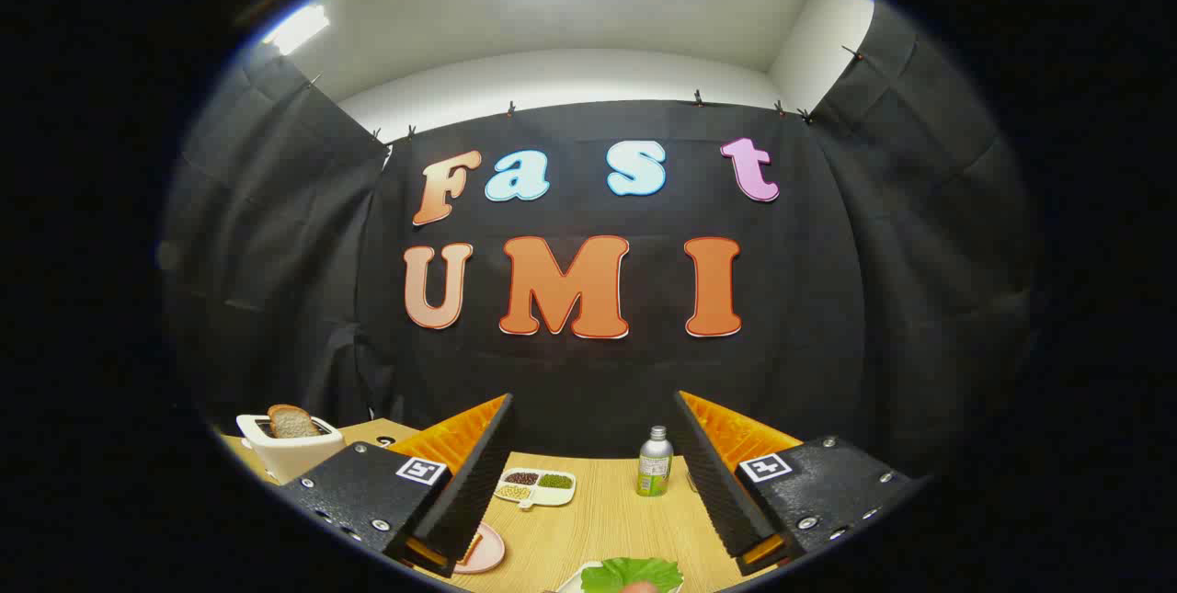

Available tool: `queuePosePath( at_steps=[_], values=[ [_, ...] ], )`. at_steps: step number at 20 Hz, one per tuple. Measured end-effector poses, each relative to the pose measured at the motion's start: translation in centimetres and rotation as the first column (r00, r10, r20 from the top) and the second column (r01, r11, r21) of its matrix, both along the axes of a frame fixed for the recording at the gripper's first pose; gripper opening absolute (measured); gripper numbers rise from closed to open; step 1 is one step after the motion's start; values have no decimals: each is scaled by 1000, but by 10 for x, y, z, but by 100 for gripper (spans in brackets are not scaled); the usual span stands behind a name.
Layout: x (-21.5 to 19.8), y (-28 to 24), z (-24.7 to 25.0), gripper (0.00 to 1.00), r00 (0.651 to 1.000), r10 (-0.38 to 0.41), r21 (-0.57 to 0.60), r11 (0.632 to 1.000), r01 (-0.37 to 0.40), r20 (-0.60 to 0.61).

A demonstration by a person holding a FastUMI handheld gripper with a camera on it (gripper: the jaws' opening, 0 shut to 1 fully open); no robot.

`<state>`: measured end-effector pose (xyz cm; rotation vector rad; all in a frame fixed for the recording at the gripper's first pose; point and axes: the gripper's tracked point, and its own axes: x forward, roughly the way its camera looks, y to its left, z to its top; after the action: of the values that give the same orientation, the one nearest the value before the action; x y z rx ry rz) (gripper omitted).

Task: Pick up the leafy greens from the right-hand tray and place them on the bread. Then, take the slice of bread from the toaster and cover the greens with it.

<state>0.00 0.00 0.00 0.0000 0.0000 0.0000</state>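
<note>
Wooden table (607, 519), gripper (593, 473) fingers spread wide, holding nothing. Leafy greens (633, 573) on a white tray (572, 582) at bottom centre, between the fingers. Toaster (285, 450) lower left, bread slice (292, 422) sticking up. Pink plate (485, 549) beside the left finger. Divided dish (538, 486) and bottle (655, 462) beyond.

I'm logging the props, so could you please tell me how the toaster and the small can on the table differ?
The toaster is a pale, boxy appliance with a bread slice upright in its slot, beyond the open gripper's left finger. The can is slim, green-labelled and capped, standing between the fingers. Both stand upright on the wooden table.
</note>
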Motion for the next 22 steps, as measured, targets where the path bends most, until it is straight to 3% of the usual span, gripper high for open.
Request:
queuePosePath(
  at_steps=[15,22],
  values=[
    [6,17,-13,100,996,65,38,997,-63,-59],
    [12,10,-54,100,967,78,51,996,-67,-242]
  ],
)
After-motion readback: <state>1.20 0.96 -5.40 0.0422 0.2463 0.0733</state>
